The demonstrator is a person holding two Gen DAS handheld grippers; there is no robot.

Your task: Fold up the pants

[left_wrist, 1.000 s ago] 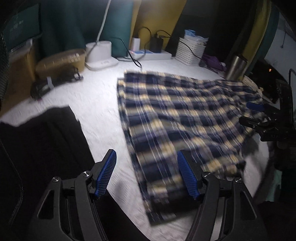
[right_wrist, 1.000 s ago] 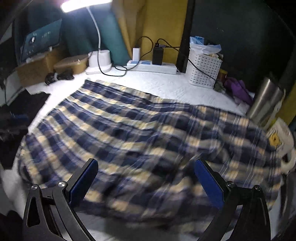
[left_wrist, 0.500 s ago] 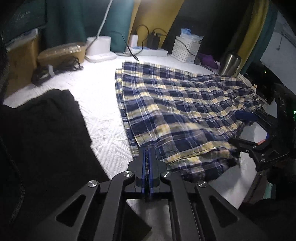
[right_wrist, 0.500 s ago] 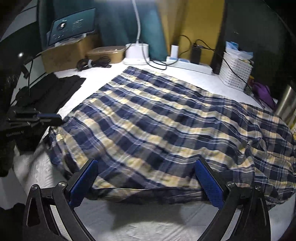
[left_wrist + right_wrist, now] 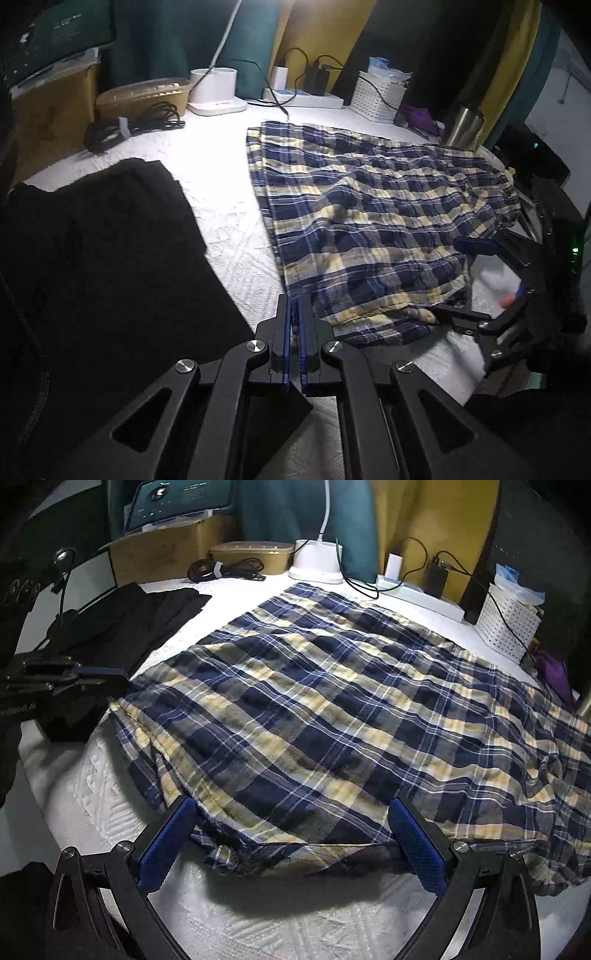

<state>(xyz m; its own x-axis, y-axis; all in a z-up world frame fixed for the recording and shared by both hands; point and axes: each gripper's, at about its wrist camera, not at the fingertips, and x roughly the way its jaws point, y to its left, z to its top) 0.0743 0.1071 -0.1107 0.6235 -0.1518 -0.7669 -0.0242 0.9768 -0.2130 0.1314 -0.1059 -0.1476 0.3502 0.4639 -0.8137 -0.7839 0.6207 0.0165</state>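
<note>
Plaid cotton in navy, cream and yellow makes up the pants (image 5: 332, 709), which are spread nearly flat over the white textured bed cover (image 5: 280, 919). One long lengthwise doubling may already be made, since layered edges are seen along the near hem and the far-left edge, but that cannot be told for certain. No crosswise fold is seen, so most of the folding is judged to remain.

The left hand-held gripper (image 5: 294, 306) is closed, its blue pads pressed together at the near corner of the plaid cloth; a little fabric appears pinched between them, though how much is caught cannot be made out. The right hand-held gripper (image 5: 291, 827) is held wide open, with the near hem of the pants lying between its pads and not pressed by them. A grip on that side is judged still to be needed before the edge can be lifted and carried over.

Black clothing (image 5: 96, 258) is laid just beside the pants on the left. A lamp base (image 5: 317, 559), a power strip (image 5: 424, 596) and a white basket (image 5: 508, 624) are set along the back, well apart from the working edge.
</note>
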